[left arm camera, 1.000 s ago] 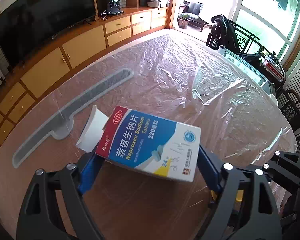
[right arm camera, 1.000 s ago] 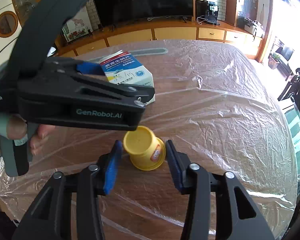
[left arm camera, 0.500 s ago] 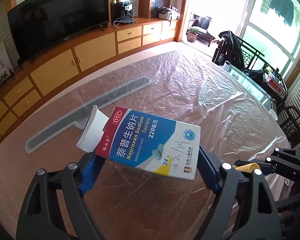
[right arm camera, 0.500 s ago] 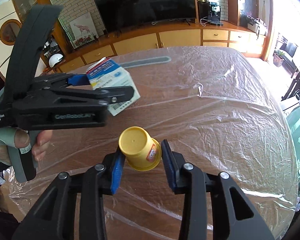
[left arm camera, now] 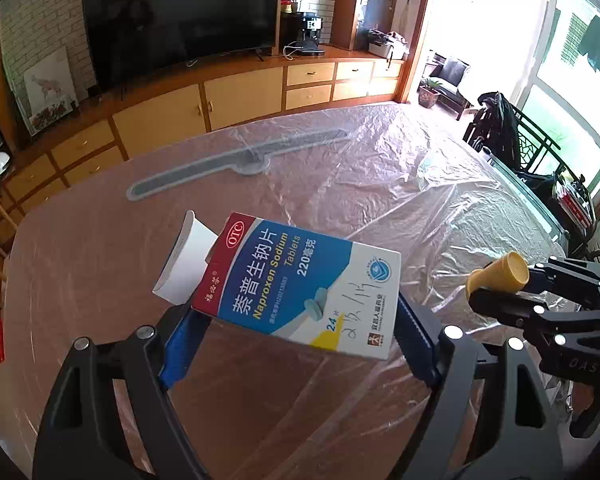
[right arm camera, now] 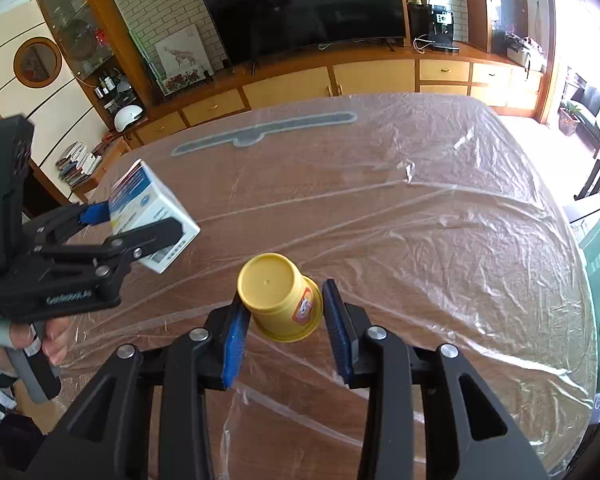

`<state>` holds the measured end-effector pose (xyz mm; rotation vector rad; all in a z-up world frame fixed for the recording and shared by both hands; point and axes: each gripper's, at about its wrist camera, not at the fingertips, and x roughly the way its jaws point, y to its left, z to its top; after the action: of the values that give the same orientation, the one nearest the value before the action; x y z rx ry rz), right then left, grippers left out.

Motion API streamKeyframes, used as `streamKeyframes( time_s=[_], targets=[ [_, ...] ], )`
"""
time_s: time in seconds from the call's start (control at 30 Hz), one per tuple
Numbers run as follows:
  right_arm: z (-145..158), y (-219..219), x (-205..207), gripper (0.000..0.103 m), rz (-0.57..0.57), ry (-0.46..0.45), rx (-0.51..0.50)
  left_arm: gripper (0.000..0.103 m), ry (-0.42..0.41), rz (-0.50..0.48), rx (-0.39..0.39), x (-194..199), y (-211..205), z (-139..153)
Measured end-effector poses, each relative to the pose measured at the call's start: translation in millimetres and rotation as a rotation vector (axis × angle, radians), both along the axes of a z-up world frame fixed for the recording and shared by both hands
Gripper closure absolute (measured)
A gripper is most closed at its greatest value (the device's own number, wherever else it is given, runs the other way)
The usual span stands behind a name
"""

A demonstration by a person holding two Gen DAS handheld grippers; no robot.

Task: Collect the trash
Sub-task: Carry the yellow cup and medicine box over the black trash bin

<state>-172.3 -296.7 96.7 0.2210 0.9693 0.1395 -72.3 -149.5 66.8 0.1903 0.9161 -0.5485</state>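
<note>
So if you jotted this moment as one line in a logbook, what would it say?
left tongs: shut on medicine box | right tongs: shut on yellow cup | both held above table

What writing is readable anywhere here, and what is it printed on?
Medicine box: "OTC"
Same box: "Naproxen Sodium Tablets"
Same box: "220", "24"; Chinese print and handwriting left unquoted.
Left tool: "GenRobot.AI"
Yellow cup: label too blurred.
</note>
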Motion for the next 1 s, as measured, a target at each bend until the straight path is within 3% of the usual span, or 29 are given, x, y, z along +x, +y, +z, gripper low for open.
streamKeyframes(
  time_s=[0.4,1.0],
  targets=[
    [8.8,19.2,-16.6,0.067,0.077,0.0,0.044,0.018,0.022,0.106,-0.022,-58.9,44.0,-0.6],
    [34.1,42.5,-95.1,0.067,0.223,-0.017,0.068,0.018,0.012,0.025,-0.052,-157.2,58.5,19.4]
  ],
)
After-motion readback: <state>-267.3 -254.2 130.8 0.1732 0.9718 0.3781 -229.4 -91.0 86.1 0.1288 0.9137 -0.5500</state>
